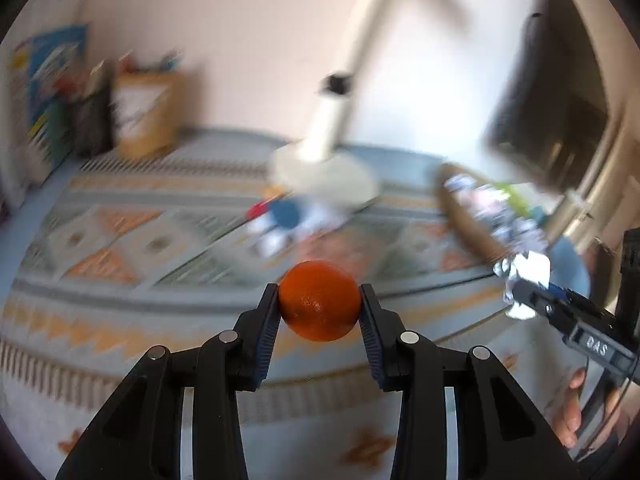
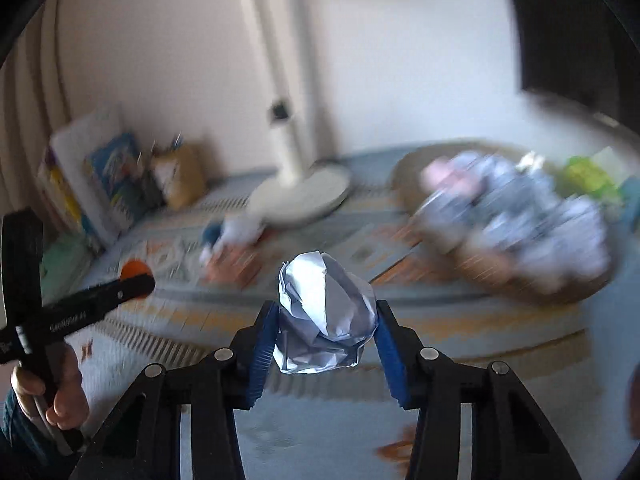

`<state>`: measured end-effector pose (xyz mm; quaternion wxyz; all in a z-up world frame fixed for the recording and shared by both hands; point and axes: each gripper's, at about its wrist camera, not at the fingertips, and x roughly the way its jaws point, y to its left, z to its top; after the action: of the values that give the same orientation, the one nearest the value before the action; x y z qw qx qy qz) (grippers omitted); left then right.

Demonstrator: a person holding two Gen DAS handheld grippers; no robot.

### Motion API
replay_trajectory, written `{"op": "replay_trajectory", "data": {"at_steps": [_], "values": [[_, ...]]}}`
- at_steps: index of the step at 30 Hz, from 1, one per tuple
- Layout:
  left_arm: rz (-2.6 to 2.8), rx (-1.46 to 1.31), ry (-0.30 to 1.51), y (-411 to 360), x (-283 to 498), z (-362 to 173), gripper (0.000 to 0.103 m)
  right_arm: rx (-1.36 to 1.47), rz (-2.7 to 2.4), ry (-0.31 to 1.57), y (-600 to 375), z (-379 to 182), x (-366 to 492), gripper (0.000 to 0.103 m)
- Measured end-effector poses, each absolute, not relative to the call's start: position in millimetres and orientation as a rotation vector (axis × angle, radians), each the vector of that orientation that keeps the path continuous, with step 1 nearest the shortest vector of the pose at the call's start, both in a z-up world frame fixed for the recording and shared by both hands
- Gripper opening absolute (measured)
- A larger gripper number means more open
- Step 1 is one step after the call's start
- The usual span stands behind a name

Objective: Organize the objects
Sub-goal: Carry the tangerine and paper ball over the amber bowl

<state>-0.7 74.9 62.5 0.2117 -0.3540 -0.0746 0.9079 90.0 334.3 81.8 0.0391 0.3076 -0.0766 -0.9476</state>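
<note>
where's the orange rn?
Left wrist view, centre: the orange is pinched in the left tongs, above the patterned table's near edge.

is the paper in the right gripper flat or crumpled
Crumpled: the paper is a creased, balled-up wad, pinched between the right gripper's fingers above the tablecloth.

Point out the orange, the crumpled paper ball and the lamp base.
orange [image 1: 319,300], left wrist view, middle of its peel
crumpled paper ball [image 2: 326,316], right wrist view, centre of the wad
lamp base [image 1: 326,178], left wrist view, flat white foot
</note>
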Motion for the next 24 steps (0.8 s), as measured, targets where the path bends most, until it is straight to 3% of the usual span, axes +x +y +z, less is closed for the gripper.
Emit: {"op": "replay_trajectory", "data": {"at_steps": [10, 16, 24], "values": [[2.379, -0.783, -0.075, 247, -58, 124, 0.036, 0.771, -3.146, -0.455, 469, 139, 44, 0.047], [2.367, -0.777, -0.049, 317, -109, 112, 0.036, 0.819, -3.198, -0.571, 515, 126, -5, 0.047], [2.347, -0.828, 0.0, 339, -128, 83, 0.036, 0.885, -3.205, -0.606, 536, 95, -22, 0.047]]}}
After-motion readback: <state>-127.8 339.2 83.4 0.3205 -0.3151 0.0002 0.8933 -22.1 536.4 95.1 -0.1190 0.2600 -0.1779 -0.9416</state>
